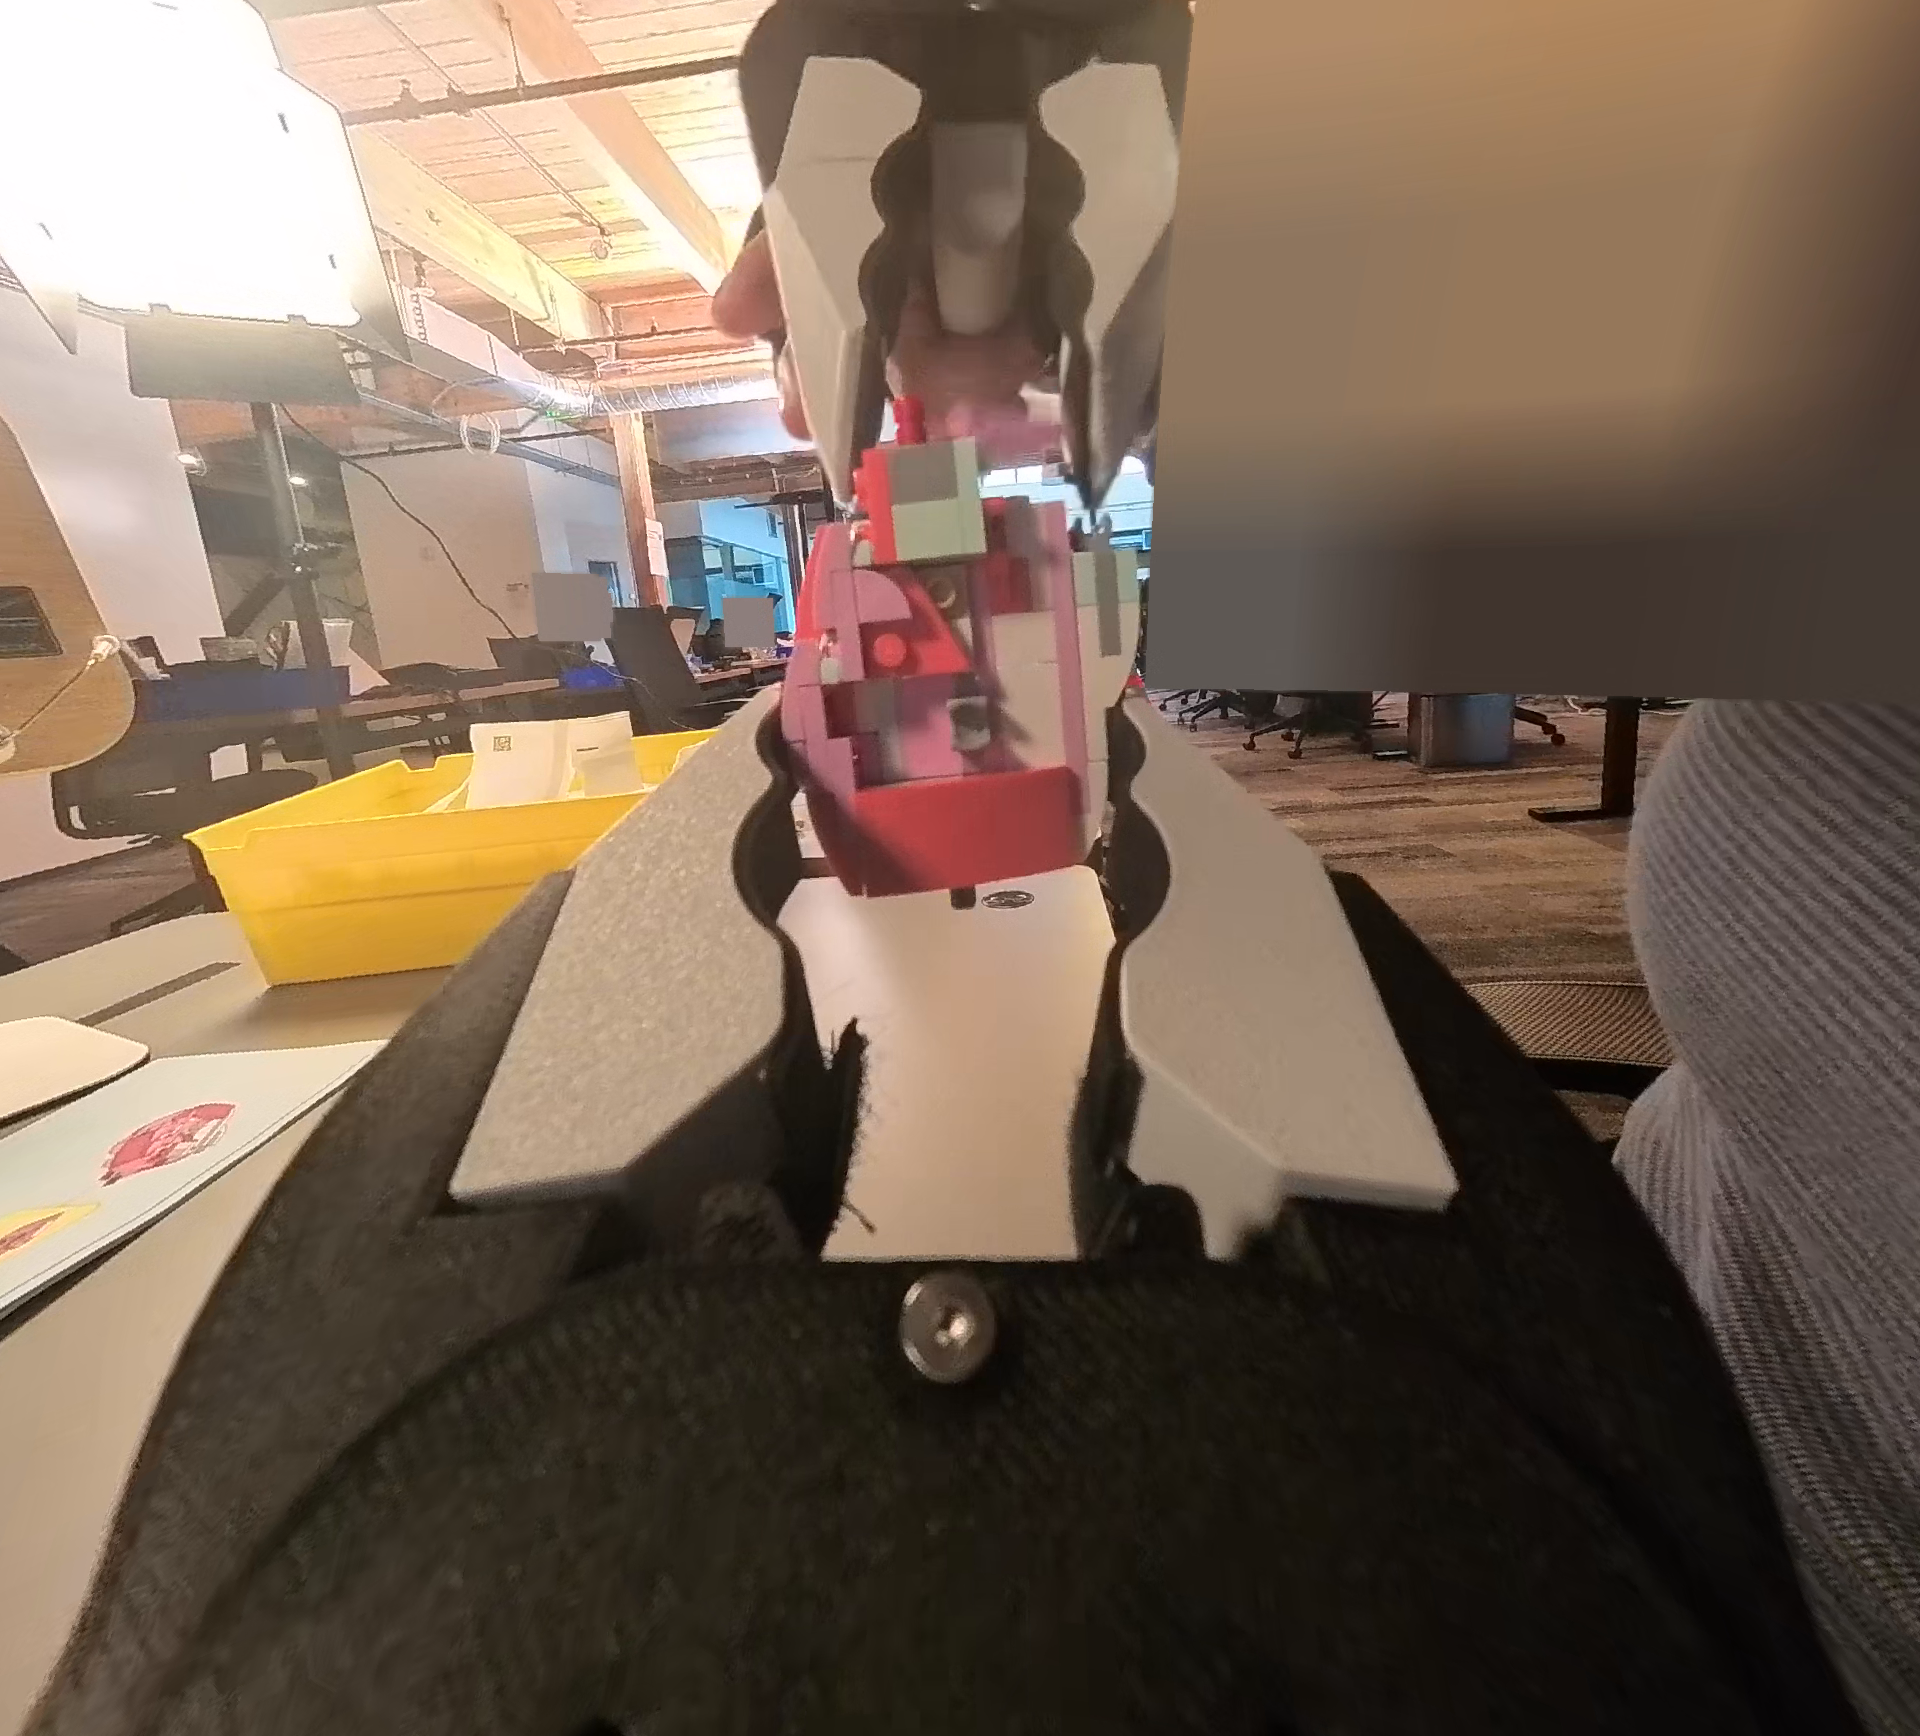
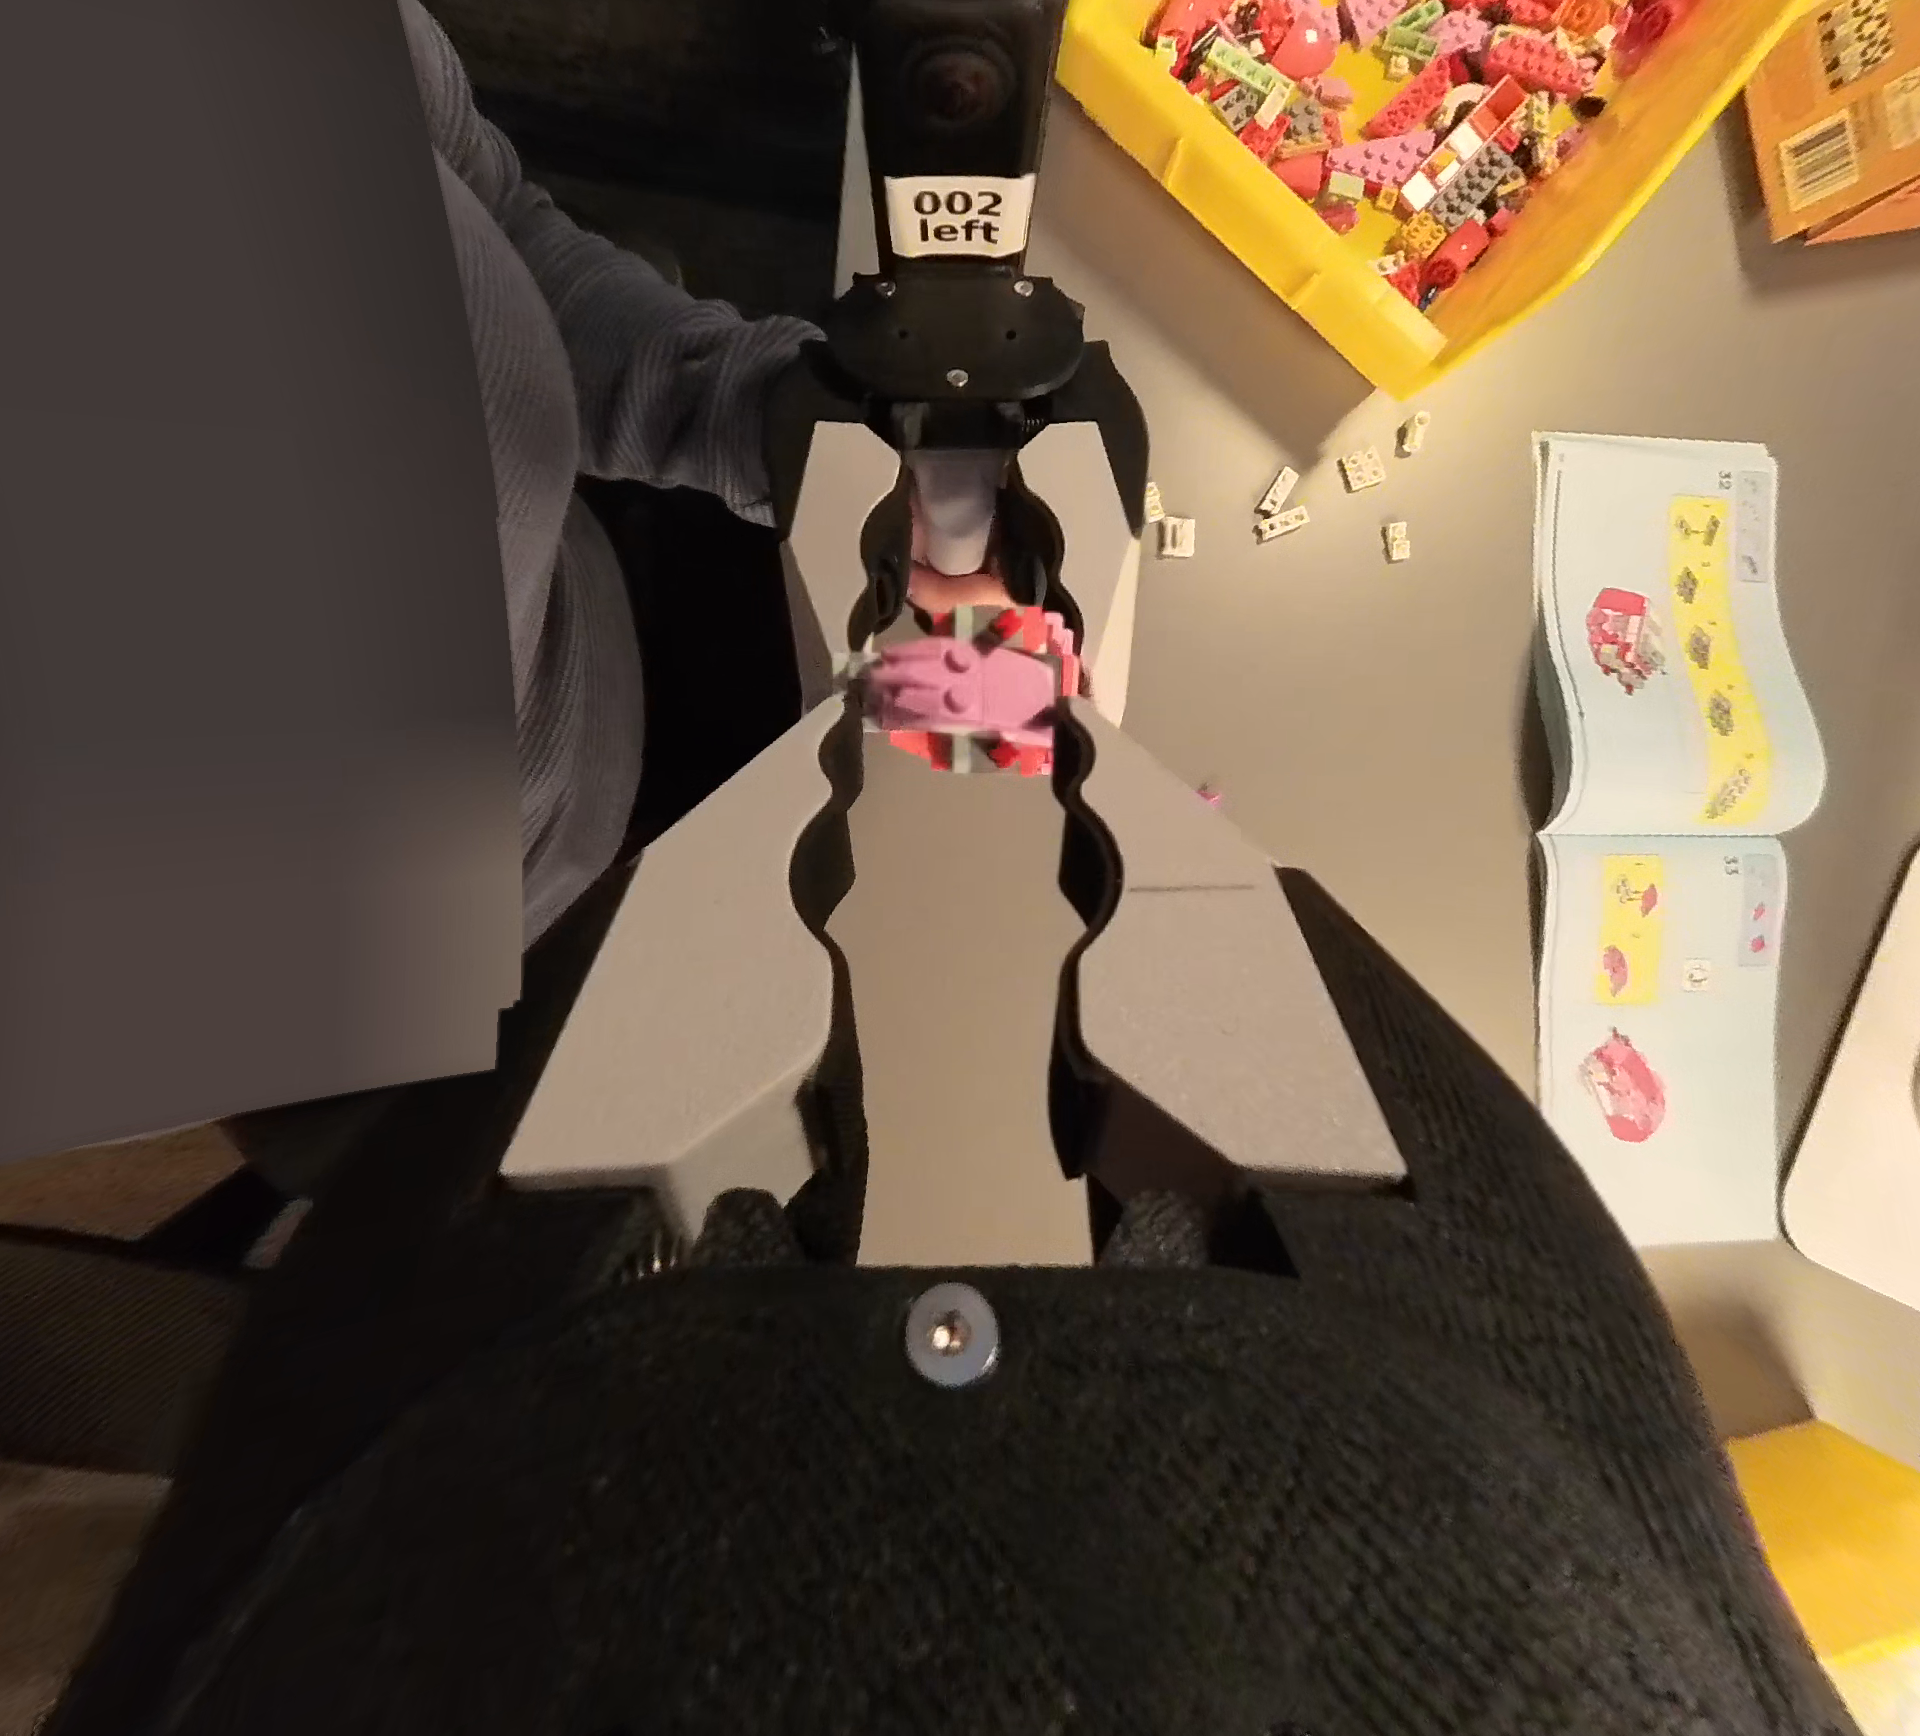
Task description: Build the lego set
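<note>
The left tongs (image 1: 951,730), fairly wide, clamp the lower body of a red and pink brick model (image 1: 935,678) above the desk (image 2: 1351,751); the right tongs (image 2: 961,720), narrower, grip its top

Both grippers (image 1: 951,730) (image 2: 966,710) have pale grey fingers (image 2: 686,990) with wavy black pads, black textured bodies, one silver screw (image 2: 948,1338); sleeve (image 2: 613,356) seemingly grey ribbed knit

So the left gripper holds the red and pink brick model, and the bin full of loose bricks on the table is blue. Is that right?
Not quite: the bin is yellow, not blue, as the right wrist view shows. The rest stands: the left gripper holds the red and pink brick model between its fingers, and the bin is full of loose bricks on the table.
</note>
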A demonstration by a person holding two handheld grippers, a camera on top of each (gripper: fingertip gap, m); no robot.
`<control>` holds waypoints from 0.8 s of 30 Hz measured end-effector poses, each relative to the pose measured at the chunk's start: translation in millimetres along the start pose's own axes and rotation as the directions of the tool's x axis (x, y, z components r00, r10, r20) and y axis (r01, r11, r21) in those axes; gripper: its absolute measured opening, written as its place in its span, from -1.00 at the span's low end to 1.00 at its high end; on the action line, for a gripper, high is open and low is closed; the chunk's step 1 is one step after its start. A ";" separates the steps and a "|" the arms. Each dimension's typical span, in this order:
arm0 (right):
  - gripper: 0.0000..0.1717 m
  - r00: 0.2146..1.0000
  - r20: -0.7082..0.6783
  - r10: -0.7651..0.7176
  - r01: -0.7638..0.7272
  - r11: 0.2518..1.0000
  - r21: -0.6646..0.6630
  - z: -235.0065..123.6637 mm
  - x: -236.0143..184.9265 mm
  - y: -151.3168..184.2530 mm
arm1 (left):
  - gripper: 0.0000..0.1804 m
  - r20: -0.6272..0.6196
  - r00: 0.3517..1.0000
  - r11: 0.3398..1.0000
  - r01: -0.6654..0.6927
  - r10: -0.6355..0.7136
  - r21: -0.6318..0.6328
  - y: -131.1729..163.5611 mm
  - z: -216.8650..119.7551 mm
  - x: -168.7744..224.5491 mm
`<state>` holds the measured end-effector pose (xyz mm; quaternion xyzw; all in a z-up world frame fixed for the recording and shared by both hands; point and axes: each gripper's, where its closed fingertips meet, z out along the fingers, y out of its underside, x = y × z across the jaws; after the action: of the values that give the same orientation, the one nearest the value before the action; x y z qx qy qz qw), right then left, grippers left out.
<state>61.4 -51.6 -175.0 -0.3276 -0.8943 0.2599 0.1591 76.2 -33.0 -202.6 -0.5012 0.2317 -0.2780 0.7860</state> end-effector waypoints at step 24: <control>-0.80 0.998 -0.050 -0.025 0.029 0.996 0.078 -11.1 -1.2 -6.8 | -0.37 -0.007 1.000 1.000 0.006 -0.006 0.005 -0.9 -0.2 0.5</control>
<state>63.9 -52.8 -162.2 -0.3151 -0.8835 0.2848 0.1973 76.2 -33.7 -201.9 -0.4987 0.2324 -0.2828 0.7857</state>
